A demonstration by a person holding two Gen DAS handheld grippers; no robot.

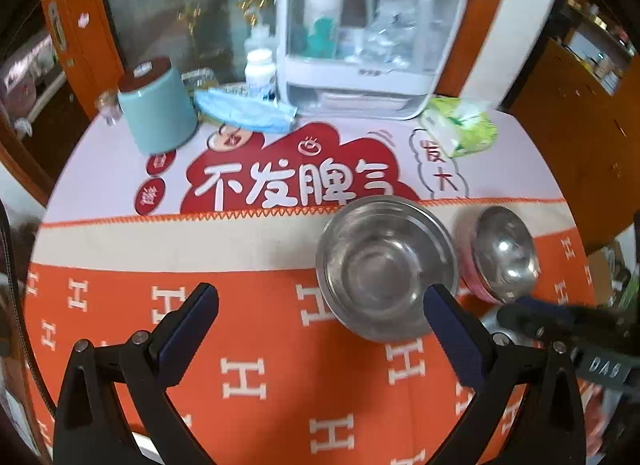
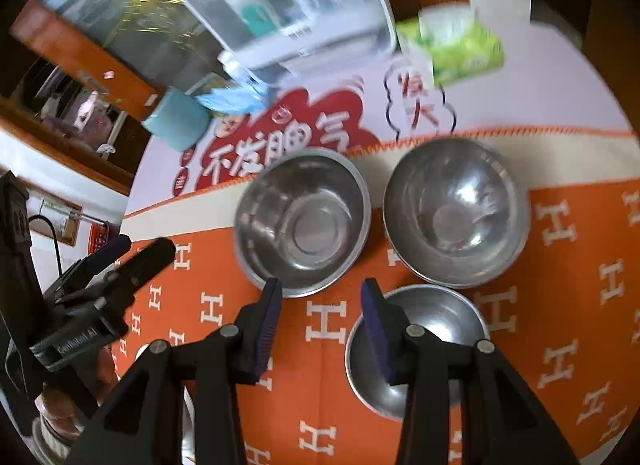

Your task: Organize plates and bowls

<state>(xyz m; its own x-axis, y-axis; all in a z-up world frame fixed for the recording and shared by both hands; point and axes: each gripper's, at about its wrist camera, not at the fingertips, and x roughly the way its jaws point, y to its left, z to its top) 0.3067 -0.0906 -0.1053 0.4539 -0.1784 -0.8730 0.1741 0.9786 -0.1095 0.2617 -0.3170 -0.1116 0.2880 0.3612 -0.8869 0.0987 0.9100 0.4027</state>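
Right claw [image 2: 320, 293] gapes above round shiny steel bowls [image 2: 302, 221].

Three steel bowls: one [image 2: 302, 221] ahead of the left finger, one [image 2: 456, 211] ahead of the right finger, one [image 2: 440, 341] behind the right finger. One teal canister [image 1: 158, 107], one tissue pack [image 1: 460, 125], one cabinet [image 1: 370, 31], one white bottle [image 1: 260, 71].

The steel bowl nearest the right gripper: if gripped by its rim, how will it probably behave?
The steel bowl looks thin and polished, so it is probably light, rigid and slippery between the pads. Its rounded wall may let it tilt or slide on the orange cloth.
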